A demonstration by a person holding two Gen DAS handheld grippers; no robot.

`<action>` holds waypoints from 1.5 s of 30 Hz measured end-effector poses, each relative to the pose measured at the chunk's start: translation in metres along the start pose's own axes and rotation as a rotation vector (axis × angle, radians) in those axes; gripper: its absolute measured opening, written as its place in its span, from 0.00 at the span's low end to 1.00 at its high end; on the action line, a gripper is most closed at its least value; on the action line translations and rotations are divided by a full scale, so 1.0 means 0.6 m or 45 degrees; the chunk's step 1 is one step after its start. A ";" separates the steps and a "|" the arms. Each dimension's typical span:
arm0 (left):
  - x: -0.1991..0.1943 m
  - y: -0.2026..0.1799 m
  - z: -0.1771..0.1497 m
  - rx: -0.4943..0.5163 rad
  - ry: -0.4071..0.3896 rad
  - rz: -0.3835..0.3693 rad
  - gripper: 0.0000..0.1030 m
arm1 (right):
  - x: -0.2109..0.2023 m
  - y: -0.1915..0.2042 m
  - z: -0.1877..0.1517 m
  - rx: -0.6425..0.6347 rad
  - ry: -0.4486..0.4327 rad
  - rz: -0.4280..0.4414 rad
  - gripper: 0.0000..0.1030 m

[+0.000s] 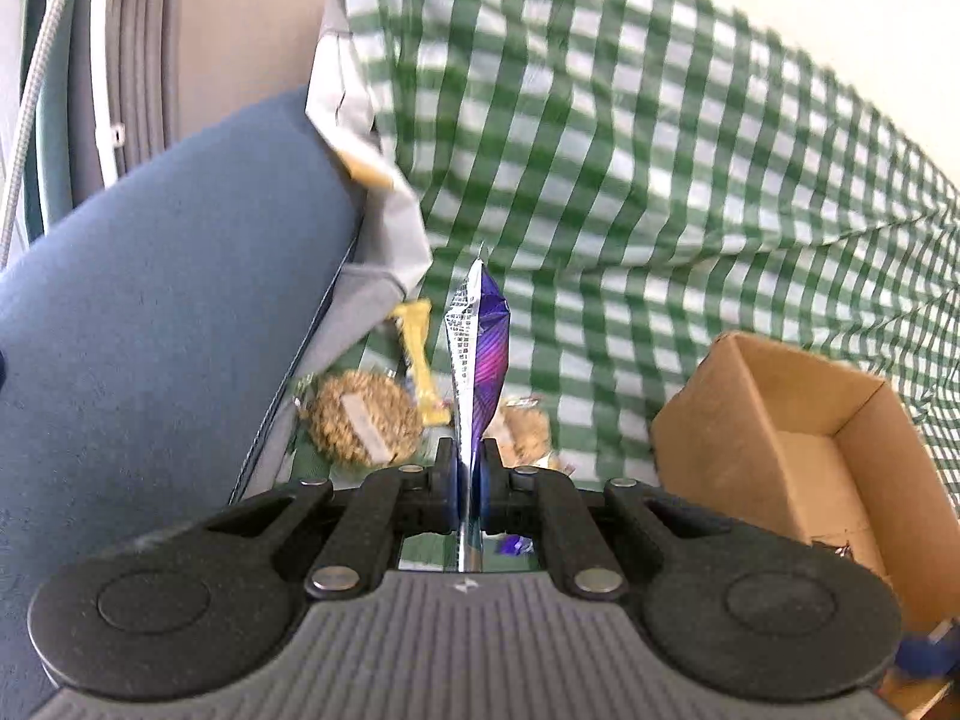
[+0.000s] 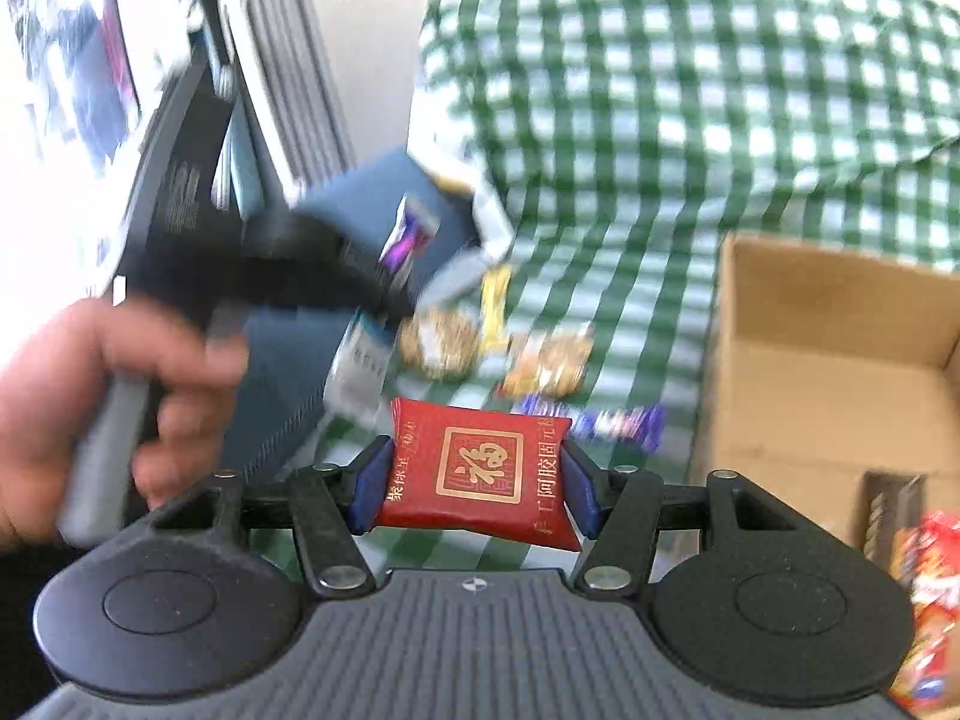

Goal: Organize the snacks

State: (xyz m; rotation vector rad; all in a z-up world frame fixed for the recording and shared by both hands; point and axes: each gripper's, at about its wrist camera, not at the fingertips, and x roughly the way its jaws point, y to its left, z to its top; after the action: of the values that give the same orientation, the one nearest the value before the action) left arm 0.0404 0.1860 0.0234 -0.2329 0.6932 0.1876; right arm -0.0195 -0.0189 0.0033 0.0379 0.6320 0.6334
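Note:
My left gripper [image 1: 470, 471] is shut on a purple and silver snack packet [image 1: 480, 348] that stands edge-on above the green checked cloth [image 1: 630, 180]. My right gripper [image 2: 474, 480] is shut on a red packet with a gold emblem [image 2: 477, 471], held flat between its blue pads. In the right wrist view the left gripper [image 2: 390, 276] shows blurred, held by a hand [image 2: 90, 408], with the purple packet [image 2: 408, 234] in it. A round oat cake [image 1: 363, 417], a yellow bar [image 1: 420, 360] and a small brown snack [image 1: 528, 429] lie on the cloth. An open cardboard box [image 1: 810, 420] stands at the right.
A blue cushion [image 1: 150, 300] fills the left side beside a grey fabric fold [image 1: 384, 228]. In the right wrist view the cardboard box [image 2: 840, 360] holds red wrapped snacks [image 2: 924, 600] at its near corner, and a purple wrapped bar [image 2: 600, 423] lies on the cloth.

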 end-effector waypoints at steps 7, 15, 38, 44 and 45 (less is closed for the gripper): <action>-0.028 -0.036 -0.006 0.063 -0.084 -0.025 0.06 | -0.101 -0.078 0.049 0.011 -0.196 -0.071 0.59; -0.018 -0.063 -0.010 0.090 -0.105 -0.050 0.06 | -0.128 -0.199 0.014 0.234 -0.267 -0.292 0.59; -0.021 -0.111 -0.012 0.074 -0.210 -0.135 0.07 | -0.174 -0.277 -0.030 0.371 -0.318 -0.529 0.59; -0.024 -0.128 -0.015 0.069 -0.232 -0.193 0.07 | -0.179 -0.278 -0.031 0.376 -0.333 -0.562 0.59; -0.024 -0.132 -0.016 0.073 -0.234 -0.207 0.07 | -0.179 -0.278 -0.030 0.375 -0.334 -0.570 0.59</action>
State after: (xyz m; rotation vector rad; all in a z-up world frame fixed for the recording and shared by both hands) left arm 0.0433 0.1064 0.0373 -0.2129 0.4937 0.0325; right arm -0.0067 -0.2177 0.0097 0.2436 0.4529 0.0958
